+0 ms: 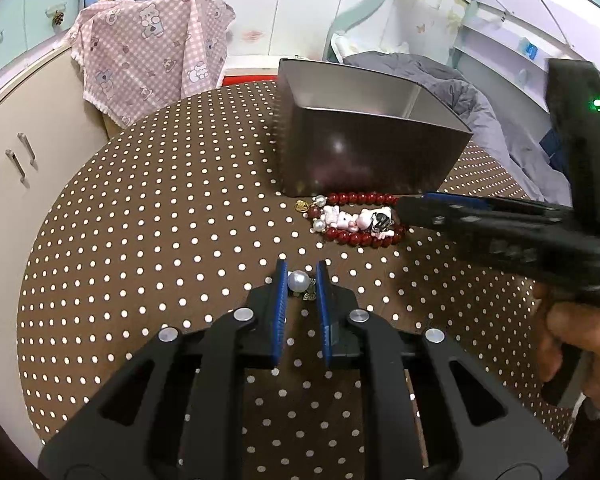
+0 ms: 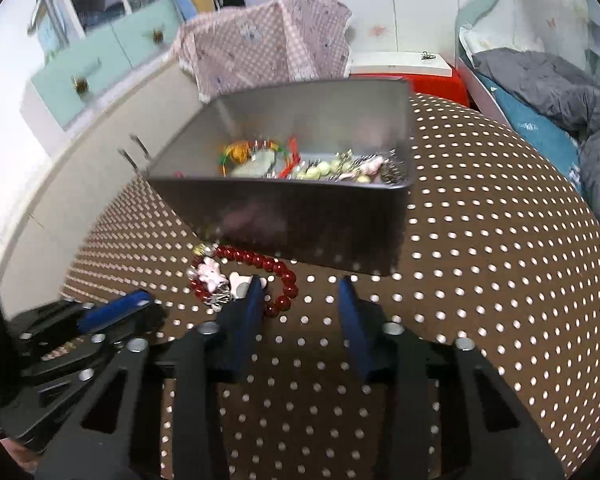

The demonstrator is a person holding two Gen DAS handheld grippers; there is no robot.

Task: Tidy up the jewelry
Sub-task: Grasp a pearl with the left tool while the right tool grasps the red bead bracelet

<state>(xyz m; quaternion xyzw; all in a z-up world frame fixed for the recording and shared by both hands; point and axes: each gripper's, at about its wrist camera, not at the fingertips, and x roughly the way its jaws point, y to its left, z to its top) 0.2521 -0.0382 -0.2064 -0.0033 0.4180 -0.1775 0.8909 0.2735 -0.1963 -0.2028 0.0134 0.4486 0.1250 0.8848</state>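
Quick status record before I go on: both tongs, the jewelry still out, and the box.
left tongs: closed around a pearl piece on the table
right tongs: open, empty, hovering by the red bead bracelet
bracelet: on the dotted tablecloth, in front of the box, outside it
metal box: open, several jewelry pieces already inside
left out: bracelet, pearl piece

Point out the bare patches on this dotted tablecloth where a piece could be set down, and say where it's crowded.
Bare: the tablecloth left of the metal box, and the stretch right of the box. Crowded: the strip in front of the box, where the red bead bracelet lies under the right gripper; the left gripper brackets a pearl piece.
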